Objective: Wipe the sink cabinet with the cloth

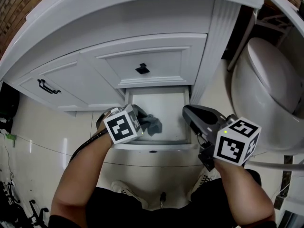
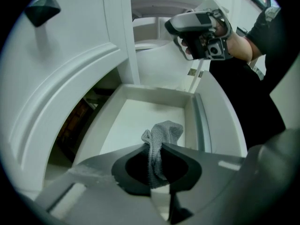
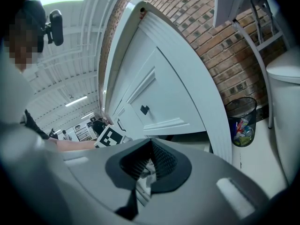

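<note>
Left hand-held gripper (image 1: pixel 141 121) is clamped shut on the grey cloth (image 1: pixel 153 124). The cloth bunches out past the jaw tips and hangs over the inside of the open bottom drawer (image 1: pixel 159 145) of the sink cabinet (image 1: pixel 142 27). Can't tell if it touches the drawer floor.

Right hand-held gripper (image 1: pixel 188 112) has its jaws together with nothing in them, parked by the drawer's right wall.

Progress: cloth gripped and in position. White panels show no streaks or damp marks, so I can't say what's been wiped. My guess is that the drawer inside and the fronts remain.

Writing: none readable, only the square marker patterns on the gripper cubes. Wrappers in the bin (image 3: pixel 241 121) are too small to read.
</note>
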A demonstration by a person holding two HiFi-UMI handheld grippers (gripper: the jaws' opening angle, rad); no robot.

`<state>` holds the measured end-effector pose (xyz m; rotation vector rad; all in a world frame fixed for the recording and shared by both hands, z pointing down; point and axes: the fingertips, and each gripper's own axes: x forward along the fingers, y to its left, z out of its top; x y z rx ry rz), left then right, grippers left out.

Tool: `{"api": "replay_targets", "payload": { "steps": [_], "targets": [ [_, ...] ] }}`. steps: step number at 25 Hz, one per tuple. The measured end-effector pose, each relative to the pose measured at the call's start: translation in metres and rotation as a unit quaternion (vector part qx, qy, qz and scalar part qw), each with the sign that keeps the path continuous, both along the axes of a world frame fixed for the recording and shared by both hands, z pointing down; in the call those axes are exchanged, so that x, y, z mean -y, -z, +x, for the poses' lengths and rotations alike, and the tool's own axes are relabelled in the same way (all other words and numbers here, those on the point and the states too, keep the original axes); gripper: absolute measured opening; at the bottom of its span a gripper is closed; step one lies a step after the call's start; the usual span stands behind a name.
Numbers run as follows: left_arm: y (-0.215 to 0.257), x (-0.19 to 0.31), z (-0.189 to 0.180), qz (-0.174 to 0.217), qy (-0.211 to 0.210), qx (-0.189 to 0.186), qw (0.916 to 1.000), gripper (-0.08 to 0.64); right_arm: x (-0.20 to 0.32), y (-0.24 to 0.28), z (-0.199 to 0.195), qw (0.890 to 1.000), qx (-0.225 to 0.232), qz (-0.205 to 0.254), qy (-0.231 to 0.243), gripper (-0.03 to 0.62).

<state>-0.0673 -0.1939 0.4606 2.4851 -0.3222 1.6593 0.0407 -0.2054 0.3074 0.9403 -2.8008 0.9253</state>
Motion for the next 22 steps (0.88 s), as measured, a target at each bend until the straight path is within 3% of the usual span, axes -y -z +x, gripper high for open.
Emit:
{"api": "replay_targets", "payload": {
  "steps": [3,7,11,15,22],
  "targets": [
    [0.001,-0.004,0.047,-0.017,-0.038,-0.036,0.9985,0.038,-0.001,0.0,0.01,1.0,-0.002,0.001,-0.008,0.003],
    [-0.01,-0.008,0.089,-0.026,-0.084,-0.031,0.9956,0.038,0.0,0.003,0.02,1.0,0.007,0.0,-0.018,0.003],
    [-0.019,-0.012,0.11,-0.036,-0.104,-0.03,0.9935,0.038,0.001,0.004,0.026,1.0,0.01,0.001,-0.02,0.003],
    [-0.022,-0.015,0.105,-0.04,-0.115,-0.017,0.9924,0.038,0.001,0.001,0.03,1.0,0.01,-0.004,-0.021,0.002],
    [-0.027,-0.016,0.064,-0.045,-0.106,0.021,0.9931,0.038,0.002,0.0,0.024,1.0,0.009,-0.006,-0.017,0.003]
  ]
}}
